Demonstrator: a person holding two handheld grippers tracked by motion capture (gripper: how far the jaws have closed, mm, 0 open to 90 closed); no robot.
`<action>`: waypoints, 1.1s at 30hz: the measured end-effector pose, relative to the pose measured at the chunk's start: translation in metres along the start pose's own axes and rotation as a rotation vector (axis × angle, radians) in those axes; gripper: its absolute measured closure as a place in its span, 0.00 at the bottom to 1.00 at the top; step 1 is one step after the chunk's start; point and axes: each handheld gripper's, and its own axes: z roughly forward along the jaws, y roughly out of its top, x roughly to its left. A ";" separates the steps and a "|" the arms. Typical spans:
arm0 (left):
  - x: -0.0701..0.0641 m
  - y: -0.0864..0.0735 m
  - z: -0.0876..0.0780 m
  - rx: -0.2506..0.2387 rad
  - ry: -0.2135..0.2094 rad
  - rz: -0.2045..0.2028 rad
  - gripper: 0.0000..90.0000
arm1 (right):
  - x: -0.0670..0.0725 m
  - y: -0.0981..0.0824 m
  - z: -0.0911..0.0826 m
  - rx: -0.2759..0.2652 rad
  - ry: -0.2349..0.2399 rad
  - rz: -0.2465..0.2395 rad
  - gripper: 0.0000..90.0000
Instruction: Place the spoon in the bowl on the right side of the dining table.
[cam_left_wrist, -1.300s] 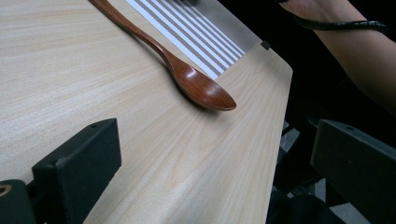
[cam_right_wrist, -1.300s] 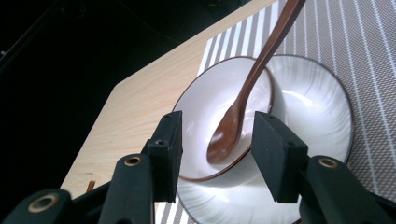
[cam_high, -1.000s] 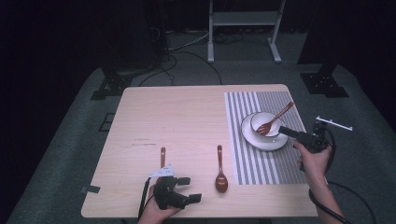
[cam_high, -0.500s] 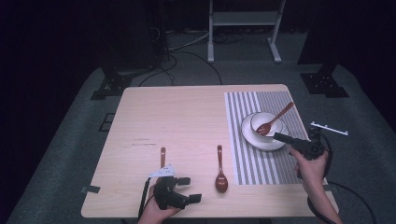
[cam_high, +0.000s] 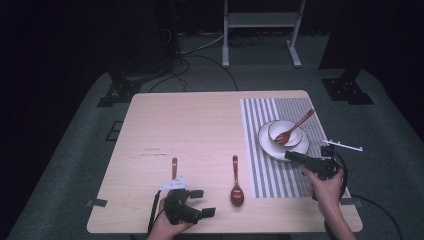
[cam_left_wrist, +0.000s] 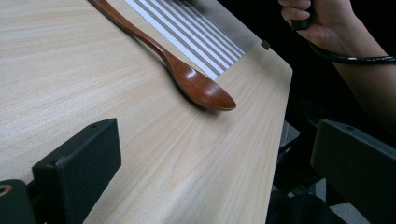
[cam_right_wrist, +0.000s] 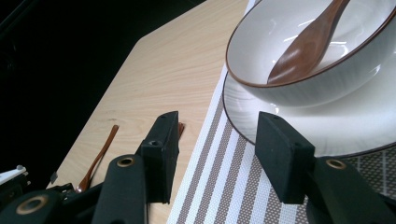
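A white bowl (cam_high: 285, 131) stands on a white plate (cam_high: 280, 147) on the striped placemat (cam_high: 270, 172). A brown wooden spoon (cam_high: 295, 127) leans in the bowl. My right gripper (cam_high: 292, 156) is just near-right of the plate and points left at its rim. Its jaws are open, have just been opening a little, and hold nothing. In the right gripper view (cam_right_wrist: 222, 158) the plate (cam_right_wrist: 355, 126) and bowl (cam_right_wrist: 327, 70) lie just beyond the jaws. A second spoon (cam_high: 235, 182) lies on the bare wood ahead of my open, empty left gripper (cam_high: 205, 202).
A third spoon (cam_high: 174, 166) lies beside the left gripper, its bowl end hidden under it. The wooden table (cam_high: 190, 125) ends close behind both hands. Beyond the far edge, a metal stand (cam_high: 260, 20) and cables sit on the dark floor.
The right gripper has moved left and toward the near edge, closing on the plate's near rim. The left gripper and all spoons have stayed put.
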 end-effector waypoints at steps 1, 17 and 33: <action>0.000 0.000 0.000 0.000 0.000 0.000 0.00 | 0.001 -0.001 0.000 0.002 -0.003 -0.002 0.54; 0.000 0.000 -0.001 -0.002 0.000 0.002 0.00 | 0.012 -0.022 0.012 0.042 0.015 -0.034 0.51; -0.001 0.000 -0.001 -0.002 -0.001 0.002 0.00 | 0.023 -0.036 0.021 0.072 0.028 -0.083 0.45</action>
